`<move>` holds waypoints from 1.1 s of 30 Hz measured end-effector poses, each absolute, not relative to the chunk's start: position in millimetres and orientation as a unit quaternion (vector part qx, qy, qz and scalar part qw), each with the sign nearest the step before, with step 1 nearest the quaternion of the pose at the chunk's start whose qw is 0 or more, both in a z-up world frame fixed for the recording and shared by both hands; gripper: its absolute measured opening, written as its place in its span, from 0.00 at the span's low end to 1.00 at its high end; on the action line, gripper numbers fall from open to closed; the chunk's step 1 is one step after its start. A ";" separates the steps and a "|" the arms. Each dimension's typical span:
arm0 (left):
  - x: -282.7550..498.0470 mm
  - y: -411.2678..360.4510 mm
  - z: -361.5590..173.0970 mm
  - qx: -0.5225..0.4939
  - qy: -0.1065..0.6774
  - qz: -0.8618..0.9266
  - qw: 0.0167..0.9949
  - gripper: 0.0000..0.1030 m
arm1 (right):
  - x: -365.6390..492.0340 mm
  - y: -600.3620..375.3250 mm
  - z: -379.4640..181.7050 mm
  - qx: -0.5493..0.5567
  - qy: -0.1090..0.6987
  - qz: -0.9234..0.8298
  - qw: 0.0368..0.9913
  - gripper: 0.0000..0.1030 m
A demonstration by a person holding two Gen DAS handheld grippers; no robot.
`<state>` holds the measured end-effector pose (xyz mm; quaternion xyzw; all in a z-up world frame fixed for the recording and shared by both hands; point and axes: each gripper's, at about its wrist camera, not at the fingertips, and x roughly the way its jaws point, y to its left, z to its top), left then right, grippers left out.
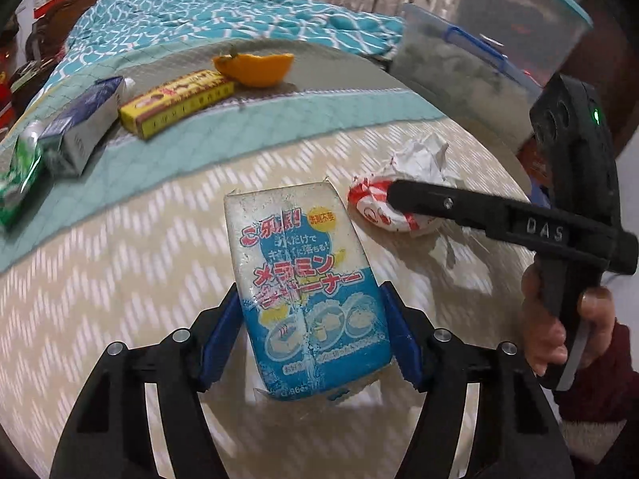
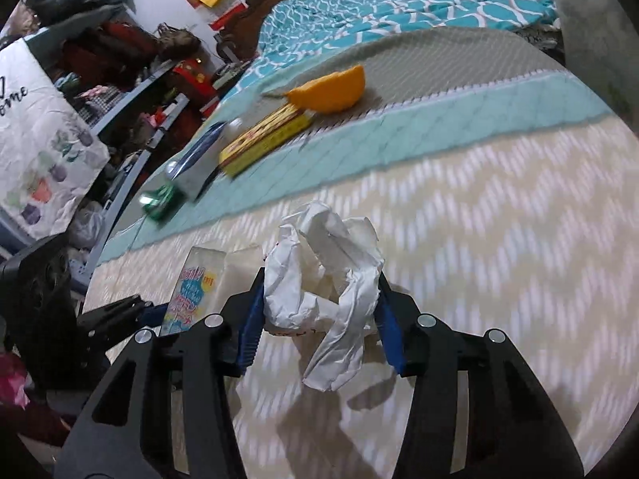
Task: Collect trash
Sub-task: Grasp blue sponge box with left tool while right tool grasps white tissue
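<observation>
Sponge pack (image 1: 307,299) gripped between left fingers (image 1: 393,331) | crumpled wrapper (image 2: 323,299) gripped between right fingers (image 2: 385,319)

A home bedroom: quilted bed (image 2: 499,167), rumpled teal blanket (image 2: 399,4), cluttered shelves (image 2: 131,80).

The right hand-held gripper (image 2: 321,319) has its blue pads against either side of a crumpled white paper wrapper (image 2: 323,299) over the chevron-patterned bed cover (image 2: 499,259). Just left lies a blue-and-white printed packet (image 2: 191,295). Farther up the bed sit an orange peel (image 2: 331,94), a yellow box (image 2: 265,139) and a green wrapper (image 2: 159,203).
</observation>
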<state>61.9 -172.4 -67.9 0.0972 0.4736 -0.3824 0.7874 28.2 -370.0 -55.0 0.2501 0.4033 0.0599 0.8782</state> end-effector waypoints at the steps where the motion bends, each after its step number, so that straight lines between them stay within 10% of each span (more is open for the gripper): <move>1: 55.2 -167.8 -67.9 0.095 0.473 -0.384 0.787 0.62 | 17.9 -365.8 -55.4 0.250 0.398 0.057 0.881 0.50; 23: 21.5 -159.5 -60.8 0.107 0.463 -0.377 0.795 0.85 | -65.3 -325.3 -57.9 0.170 0.343 -0.019 0.924 0.77; 26: 23.5 -165.5 -66.6 0.117 0.475 -0.374 0.788 0.85 | -62.7 -326.4 -60.8 0.177 0.353 0.011 0.919 0.55; 33: 17.2 -193.8 -67.4 0.149 0.459 -0.396 0.781 0.64 | -74.3 -361.7 -54.5 0.189 0.332 -0.042 0.923 0.46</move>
